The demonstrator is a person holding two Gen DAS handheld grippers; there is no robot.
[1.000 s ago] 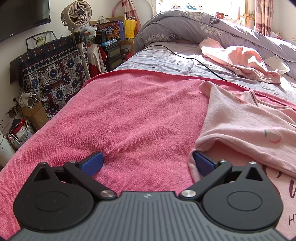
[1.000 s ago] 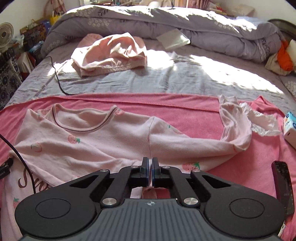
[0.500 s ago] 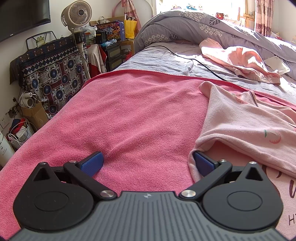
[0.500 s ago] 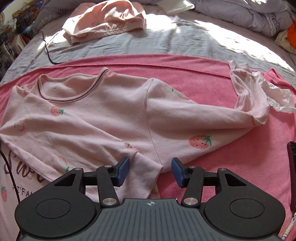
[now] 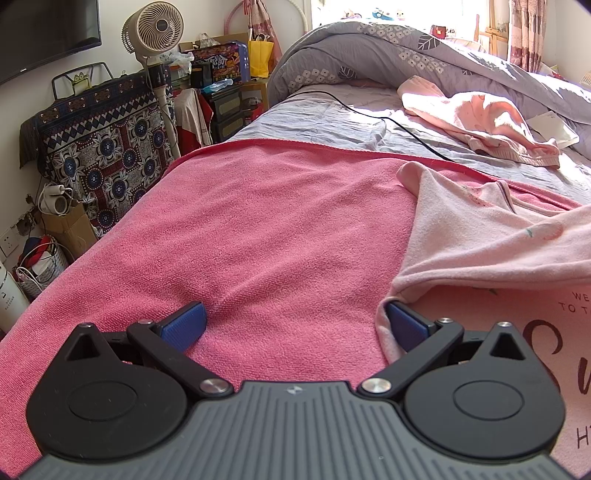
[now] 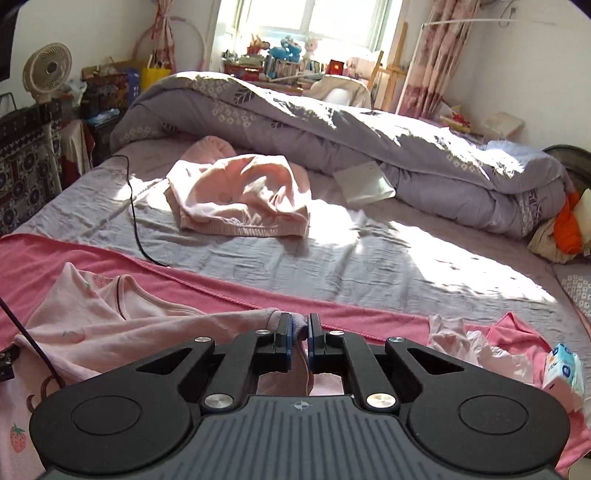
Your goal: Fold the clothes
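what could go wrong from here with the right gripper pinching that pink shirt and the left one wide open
1. The right gripper pinches only a thin fold of the pink shirt; it may slip out during the fold.
2. The left gripper is open, one finger tucked under the shirt's edge, holding nothing, so that side could drag across the pink towel.
3. The black cable lies nearby and could snag.

Domestic bedroom — indicated by a bed [image 6: 332,266] with rolled grey duvet [image 6: 332,133], standing fan [image 5: 153,31], wall-mounted television [image 5: 44,33], curtained window [image 6: 314,18] and cluttered household storage.
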